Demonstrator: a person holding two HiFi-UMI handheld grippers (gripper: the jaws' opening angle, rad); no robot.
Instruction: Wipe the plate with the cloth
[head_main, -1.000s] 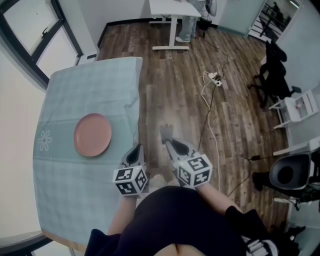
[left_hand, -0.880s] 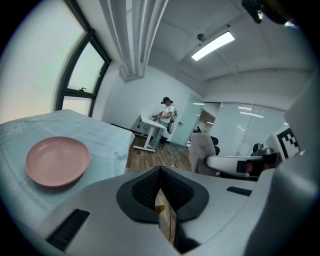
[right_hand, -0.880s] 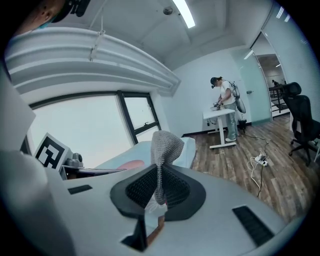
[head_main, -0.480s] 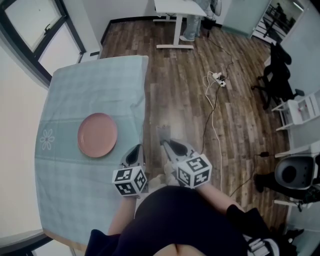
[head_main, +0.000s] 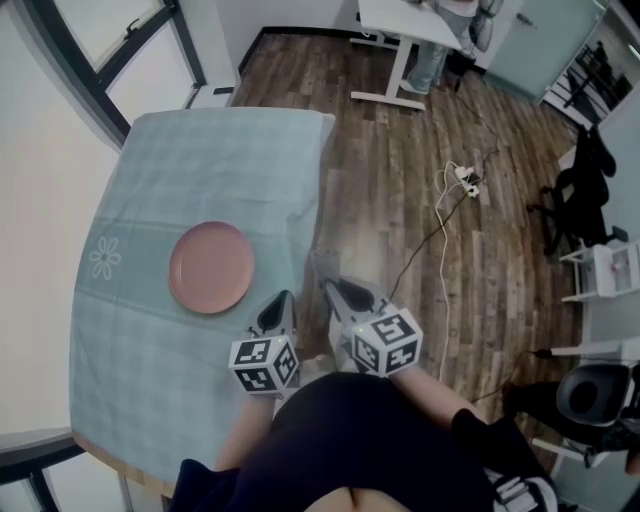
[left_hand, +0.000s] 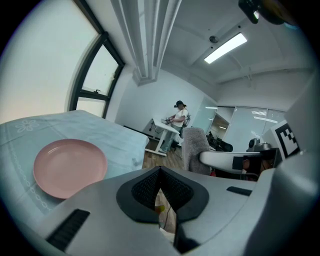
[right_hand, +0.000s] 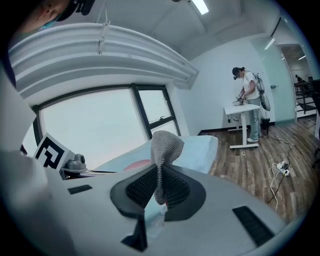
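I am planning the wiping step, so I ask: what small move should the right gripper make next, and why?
Probably swing the right gripper left, over the round pink plate. Its fingers pinch the grey knitted cloth, but it hangs beside the blue-covered table, off the plate.

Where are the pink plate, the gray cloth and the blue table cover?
plate (head_main: 211, 267): head view, middle of its pink face.
cloth (right_hand: 166, 144): right gripper view, bunched top sticking out above the jaws.
table cover (head_main: 220, 165): head view, bare checked part beyond the plate.
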